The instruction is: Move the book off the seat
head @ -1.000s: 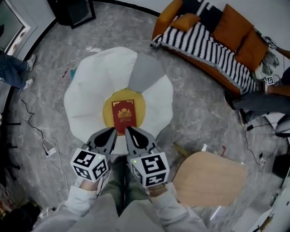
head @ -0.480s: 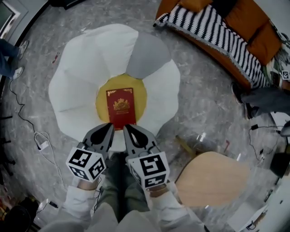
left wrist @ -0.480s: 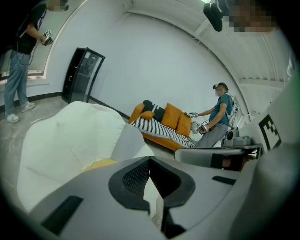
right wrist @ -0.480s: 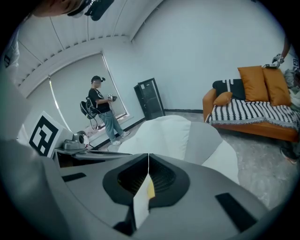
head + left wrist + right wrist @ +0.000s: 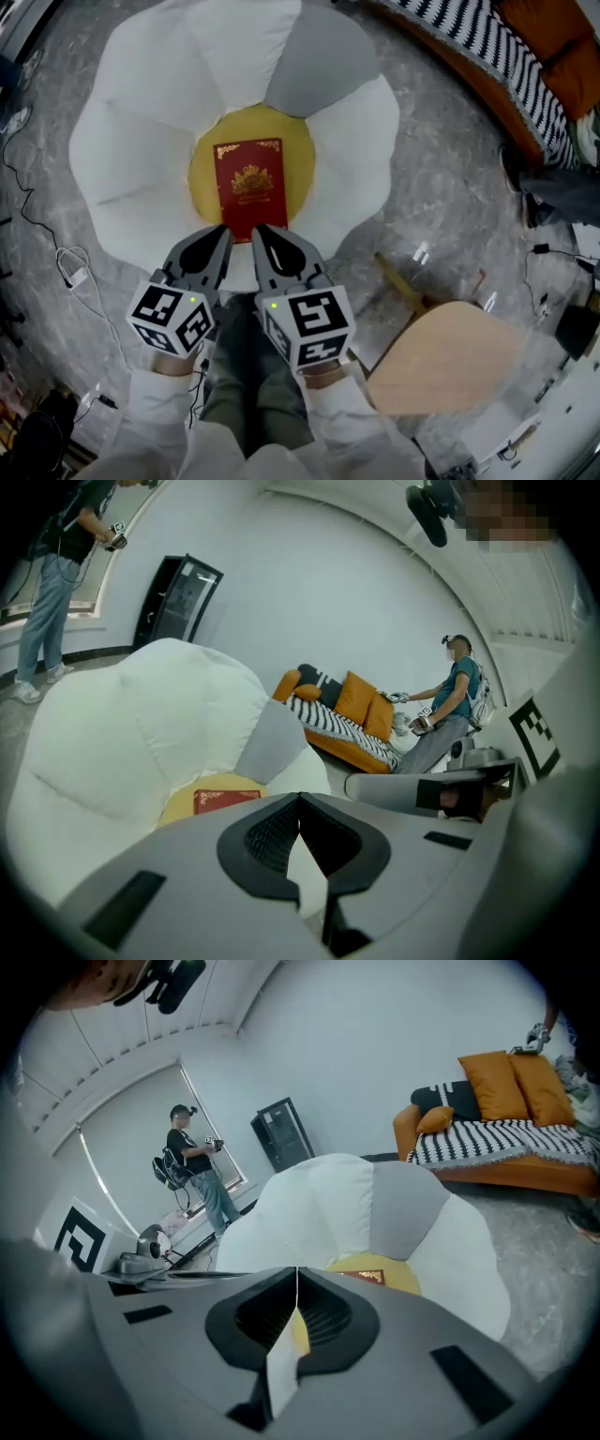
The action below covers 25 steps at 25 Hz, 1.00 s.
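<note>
A dark red book [image 5: 249,186] with gold ornament lies flat on the yellow round centre [image 5: 203,164] of a flower-shaped white seat [image 5: 141,141] on the floor. It also shows as a red strip [image 5: 226,800] in the left gripper view and a red corner [image 5: 367,1276] in the right gripper view. My left gripper [image 5: 225,232] and right gripper [image 5: 259,232] hover side by side just short of the book's near edge. Both are shut with nothing between the jaws.
One petal [image 5: 319,61] of the seat is grey. An orange sofa [image 5: 497,47] with a striped blanket runs along the upper right. A wooden chair seat [image 5: 450,356] stands at my lower right. Cables [image 5: 66,272] trail on the floor at left. People stand further off.
Both grippers have sunk toward the seat together. The seat and book now look larger and closer in the head view. The jaws stayed shut.
</note>
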Tool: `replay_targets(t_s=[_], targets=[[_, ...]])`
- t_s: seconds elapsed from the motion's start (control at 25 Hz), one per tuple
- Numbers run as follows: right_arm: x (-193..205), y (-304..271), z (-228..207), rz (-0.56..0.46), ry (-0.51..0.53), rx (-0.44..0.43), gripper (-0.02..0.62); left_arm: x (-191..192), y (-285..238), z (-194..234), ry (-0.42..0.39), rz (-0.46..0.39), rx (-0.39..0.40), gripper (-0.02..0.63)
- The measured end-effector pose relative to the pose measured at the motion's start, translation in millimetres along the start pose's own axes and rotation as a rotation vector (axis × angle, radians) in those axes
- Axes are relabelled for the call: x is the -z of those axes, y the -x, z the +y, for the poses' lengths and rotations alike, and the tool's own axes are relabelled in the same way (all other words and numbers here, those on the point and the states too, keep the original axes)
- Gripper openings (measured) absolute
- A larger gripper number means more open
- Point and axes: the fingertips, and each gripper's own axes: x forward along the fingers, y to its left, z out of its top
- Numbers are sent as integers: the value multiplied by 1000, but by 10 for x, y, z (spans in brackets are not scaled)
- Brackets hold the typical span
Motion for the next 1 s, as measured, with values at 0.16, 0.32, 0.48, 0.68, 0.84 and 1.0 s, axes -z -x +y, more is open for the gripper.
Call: replay_targets(t_s=[0.16, 0.32, 0.48, 0.68, 0.84, 1.0], targets=[[315, -260, -90, 32, -28, -3, 12, 274, -151, 204, 21, 23, -5, 6], [576, -497, -169, 58, -45, -6, 12, 479, -309, 390, 32, 31, -6, 6], [776, -645, -263, 66, -46, -5, 12, 628, -451, 520, 26, 32, -3, 6], [1061, -806, -419, 85, -73, 24, 12, 887, -592, 655, 60, 37, 0, 6], [1206, -921, -474, 91, -73, 21, 12, 1119, -648, 732, 62, 51, -6, 6], [1332, -1016, -518, 101, -68, 20, 12, 1317, -724, 816, 77, 71, -1, 6]])
